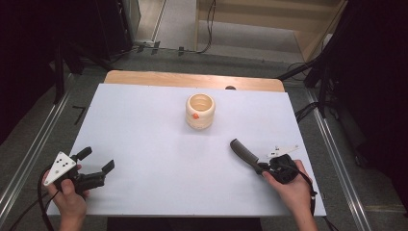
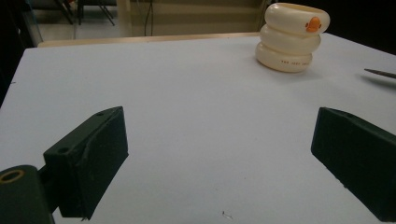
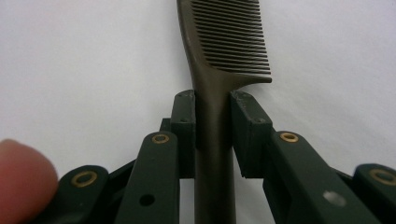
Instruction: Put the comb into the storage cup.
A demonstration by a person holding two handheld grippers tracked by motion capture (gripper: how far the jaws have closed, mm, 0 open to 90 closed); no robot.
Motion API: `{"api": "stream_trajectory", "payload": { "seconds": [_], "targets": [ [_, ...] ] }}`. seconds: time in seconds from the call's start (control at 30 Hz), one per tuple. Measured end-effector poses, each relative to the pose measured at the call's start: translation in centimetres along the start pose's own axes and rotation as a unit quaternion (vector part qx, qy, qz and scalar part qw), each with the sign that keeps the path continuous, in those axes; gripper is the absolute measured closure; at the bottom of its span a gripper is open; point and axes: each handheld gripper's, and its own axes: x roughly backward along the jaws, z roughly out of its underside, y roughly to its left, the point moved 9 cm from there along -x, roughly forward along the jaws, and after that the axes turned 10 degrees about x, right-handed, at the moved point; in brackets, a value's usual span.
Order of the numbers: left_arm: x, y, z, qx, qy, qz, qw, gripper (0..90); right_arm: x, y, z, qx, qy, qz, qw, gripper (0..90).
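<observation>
Comb point(image 1: 242, 152) lies near right on the tabletop point(image 1: 144, 125), its handle clamped by the right hand-held gripper point(image 1: 262, 167); the left hand-held gripper point(image 1: 96, 161) gapes empty. Left gripper view: a ringed cup point(image 2: 292, 37) stands far right. Right gripper view: thin, stiff, likely light and slick plastic, best held by the handle below the teeth point(image 3: 233, 35).

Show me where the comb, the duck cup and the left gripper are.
comb point(image 3: 233, 42): right gripper view, on the teeth.
duck cup point(image 1: 200, 111): high view, on the front wall beside the orange duck.
left gripper point(image 1: 98, 160): high view, midway between its open fingertips.
</observation>
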Motion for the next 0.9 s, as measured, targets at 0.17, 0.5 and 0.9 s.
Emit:
{"api": "stream_trajectory", "payload": {
  "seconds": [0.17, 0.5, 0.9],
  "targets": [
    [0.0, -0.2, -0.2, 0.001, 0.0, 0.003, 1.0, 3.8, 0.3, 0.1, -0.4, 0.005, -0.015, 0.001, 0.9999, 70.4],
    [0.2, -1.4, -0.8, -0.009, -0.006, 0.012, 0.9999, 3.9, 1.5, -0.1, -1.4, 0.008, -0.07, 0.025, 0.9972, 70.5],
    [-0.1, -3.8, -1.5, -0.026, -0.014, 0.019, 0.9994, 3.8, 2.7, 0.0, -2.8, 0.015, -0.13, 0.057, 0.9898, 70.4]
  ]
}}
